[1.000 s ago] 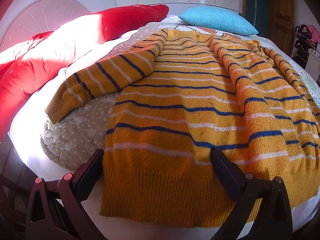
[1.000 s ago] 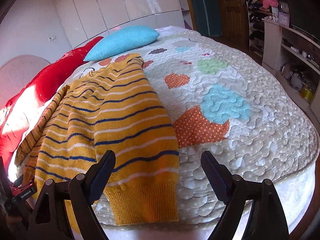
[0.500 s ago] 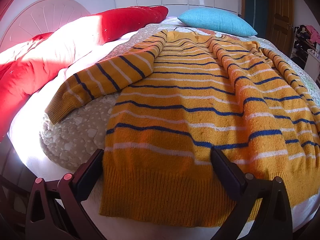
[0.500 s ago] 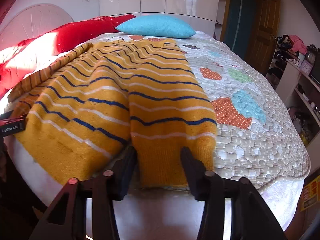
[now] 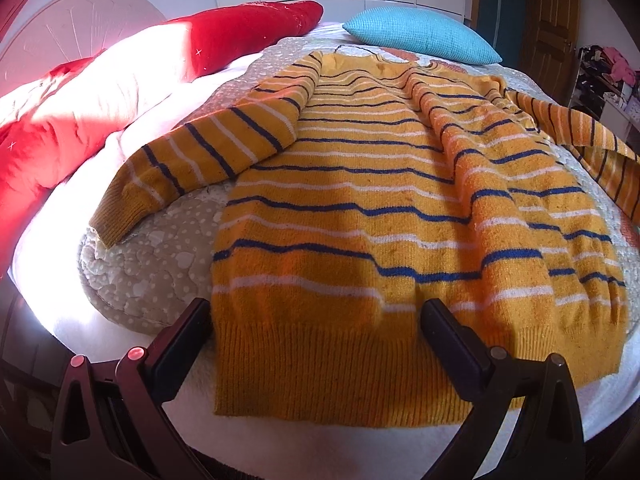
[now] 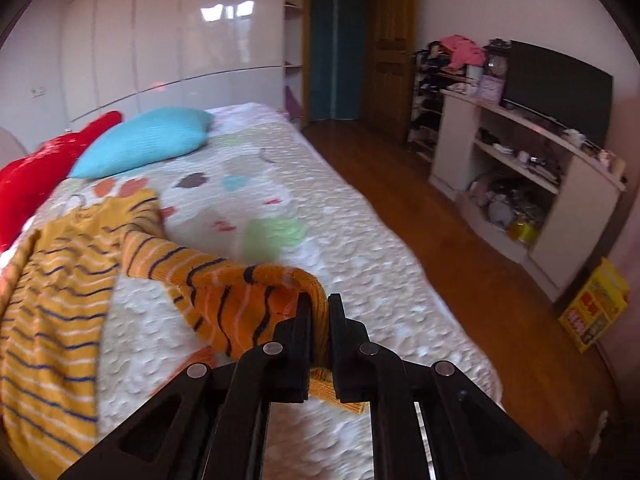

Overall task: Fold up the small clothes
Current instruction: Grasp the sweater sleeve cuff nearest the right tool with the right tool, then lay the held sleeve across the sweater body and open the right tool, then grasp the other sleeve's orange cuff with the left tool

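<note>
The yellow striped sweater [image 5: 400, 208] lies flat on the quilted bedspread [image 5: 160, 264], with its neck toward the blue pillow [image 5: 420, 34] and its ribbed hem at the end far from that pillow. The left gripper [image 5: 316, 324] is at the hem end of the sweater. Its two fingers are spread wide, one just beside the hem corner on the bedspread side and the other over the middle of the hem. They hold nothing.

One sleeve [image 5: 192, 160] rests on the bedspread, on the side of the sweater where the red cushion [image 5: 100, 92] is. The other sleeve [image 6: 240, 292] is raised off the bedspread and pulled away from the body of the sweater [image 6: 52, 300], on the side away from the red cushion [image 6: 36, 172]. The right gripper [image 6: 319, 312] is pressed together on the cuff of this sleeve; a bit of yellow knit shows between the fingers [image 6: 298, 340] and below them. The sleeve hangs in a curve from the shoulder to the gripper. The blue pillow [image 6: 144, 144] is well apart from the cuff, behind the sweater's neck.
</note>
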{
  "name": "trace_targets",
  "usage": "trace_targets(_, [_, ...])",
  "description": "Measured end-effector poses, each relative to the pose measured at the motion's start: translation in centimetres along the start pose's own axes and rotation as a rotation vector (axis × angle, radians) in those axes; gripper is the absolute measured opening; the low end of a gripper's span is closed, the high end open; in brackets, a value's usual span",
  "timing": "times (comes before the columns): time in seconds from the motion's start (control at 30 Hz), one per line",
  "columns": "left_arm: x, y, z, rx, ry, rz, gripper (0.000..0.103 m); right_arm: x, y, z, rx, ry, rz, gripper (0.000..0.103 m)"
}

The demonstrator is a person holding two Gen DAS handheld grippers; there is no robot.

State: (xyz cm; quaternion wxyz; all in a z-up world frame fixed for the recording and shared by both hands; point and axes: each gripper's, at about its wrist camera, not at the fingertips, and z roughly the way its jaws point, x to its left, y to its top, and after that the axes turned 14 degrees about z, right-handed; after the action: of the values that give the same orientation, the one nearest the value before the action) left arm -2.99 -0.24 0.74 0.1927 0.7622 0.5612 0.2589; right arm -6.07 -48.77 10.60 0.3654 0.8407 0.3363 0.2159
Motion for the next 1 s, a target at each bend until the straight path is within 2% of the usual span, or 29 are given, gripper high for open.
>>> trace_targets(0.07, [0.7,-0.1,-1.1,-0.001,-0.058,-0.015,0.103,-1.9,1.0,2.3,0.053,-0.103,0.076,0.012])
trace_targets(0.1, [1.2,-0.2,-1.9,-0.012,-0.085,-0.025,0.103,-2.8,1.3,2.7,0.077,-0.105,0.116,0.013])
trace_targets(0.17, [2.6,-0.4,-3.7,-0.053,-0.11,-0.035,0.103,-3.1,0.7,1.7,0.075,-0.036,0.156,0.04])
trace_targets(0.2, [3.5,-0.5,-4.7,-0.08,-0.114,-0.041,0.103,-2.8,0.1,0.7,0.061,0.0,0.153,0.064])
trace_targets(0.23, [4.5,-0.7,-5.5,-0.107,-0.11,-0.05,0.103,-2.4,-0.7,-0.6,0.045,0.029,0.143,0.074])
trace_targets(0.33, [8.4,-1.0,-6.9,-0.152,-0.032,-0.096,0.103,-0.5,-3.2,-3.5,0.038,0.126,0.102,0.074])
trace_targets(0.43, [13.1,-1.2,-5.5,-0.116,0.073,-0.162,0.103,1.7,-5.5,-4.1,0.09,0.211,0.082,0.076])
trace_targets(0.57, [17.4,-1.7,-1.4,-0.026,0.031,-0.228,0.103,4.5,-8.5,-4.0,0.135,0.244,0.026,0.076])
trace_targets(0.67, [18.0,-1.0,1.1,0.006,0.042,-0.197,0.103,6.0,-10.2,-3.6,0.181,0.27,0.004,0.076])
trace_targets(0.73, [17.9,-0.3,2.2,0.0,0.033,-0.186,0.101,6.9,-11.2,-3.1,0.222,0.278,0.001,0.076])
trace_targets(0.8, [17.8,0.6,3.3,0.007,-0.011,-0.18,0.058,7.6,-12.0,-2.5,0.25,0.274,-0.008,0.076])
trace_targets(0.83, [18.0,1.1,4.0,0.039,-0.02,-0.189,0.031,7.9,-12.4,-2.4,0.26,0.269,-0.014,0.076])
trace_targets(0.9, [19.1,2.1,3.8,0.013,0.0,-0.221,0.015,8.4,-12.8,-2.3,0.268,0.269,-0.027,0.076])
trace_targets(1.0, [22.7,3.4,3.0,-0.019,0.065,-0.277,0.01,9.3,-12.9,-2.8,0.256,0.272,-0.066,0.076])
